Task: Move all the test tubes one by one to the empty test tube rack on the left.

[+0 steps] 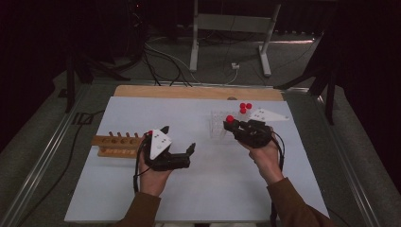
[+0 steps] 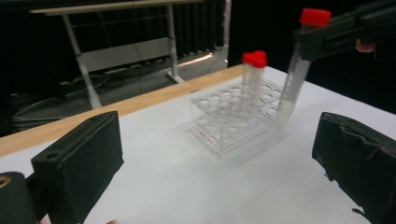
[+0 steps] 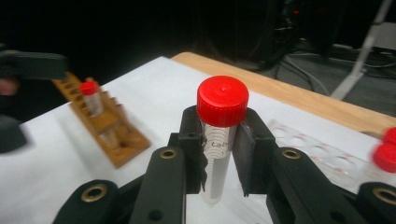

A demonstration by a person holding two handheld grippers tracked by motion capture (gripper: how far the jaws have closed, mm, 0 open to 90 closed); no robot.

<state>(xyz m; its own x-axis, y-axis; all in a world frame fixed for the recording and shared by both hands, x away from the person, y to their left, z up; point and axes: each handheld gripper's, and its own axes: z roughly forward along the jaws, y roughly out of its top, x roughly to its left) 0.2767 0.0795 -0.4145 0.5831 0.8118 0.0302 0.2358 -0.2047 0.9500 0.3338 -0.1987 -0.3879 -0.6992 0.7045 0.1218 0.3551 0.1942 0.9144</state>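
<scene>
My right gripper (image 1: 235, 124) is shut on a clear tube with a red cap (image 1: 230, 119), upright between its pads (image 3: 252, 149) with the cap (image 3: 222, 100) above them. It hangs just over the near edge of a clear plastic rack (image 1: 220, 126), where two more red-capped tubes (image 1: 245, 108) stand at the far right. In the left gripper view the held tube (image 2: 293, 88) tilts above the rack (image 2: 233, 126). My left gripper (image 1: 178, 139) is open and empty over the white table, its jaws (image 2: 217, 163) wide apart.
A wooden rack (image 1: 116, 144) lies at the table's left, just left of my left gripper, with one red-capped tube (image 3: 89, 95) standing in it. A wooden strip (image 1: 198, 92) borders the table's far edge. Metal frame legs (image 1: 229, 33) and cables lie on the floor beyond.
</scene>
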